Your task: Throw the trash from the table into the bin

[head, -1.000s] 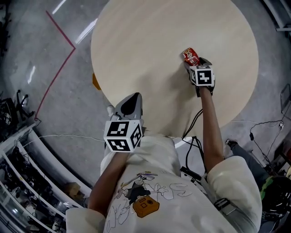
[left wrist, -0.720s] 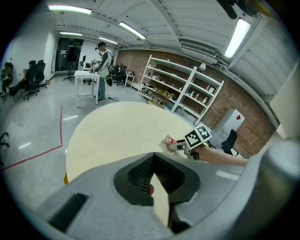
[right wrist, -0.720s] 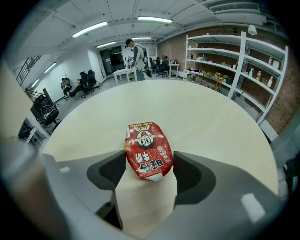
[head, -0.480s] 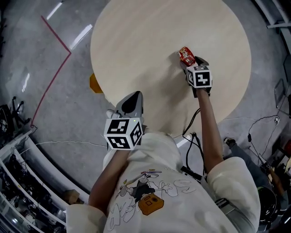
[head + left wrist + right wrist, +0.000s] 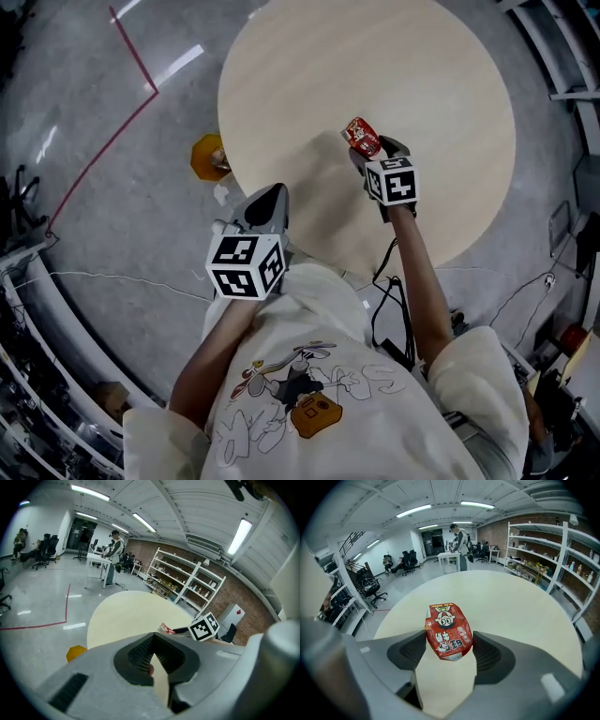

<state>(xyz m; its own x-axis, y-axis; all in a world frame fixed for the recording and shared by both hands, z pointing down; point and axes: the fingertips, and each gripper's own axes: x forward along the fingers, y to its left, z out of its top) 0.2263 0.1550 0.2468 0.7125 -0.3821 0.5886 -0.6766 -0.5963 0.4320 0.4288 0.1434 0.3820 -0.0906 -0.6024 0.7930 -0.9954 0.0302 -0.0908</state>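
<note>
A red snack packet with a cartoon face is pinched in my right gripper, just above the round pale wooden table. In the right gripper view the packet stands upright between the two dark pads, with the right gripper shut on its lower part. My left gripper hangs at the table's near-left edge, its jaws together and nothing in them. The left gripper view looks past the left gripper to the packet and the table. An orange bin sits on the floor by the table's left edge.
The grey floor carries a red tape line. Cables trail by my feet. Racks stand at the lower left. In the left gripper view the orange bin shows low at left, with shelves and a standing person far off.
My right gripper has carried the packet left across the table, toward the bin side. The orange bin has come fully into the head view. The left gripper stays by the table's edge.
</note>
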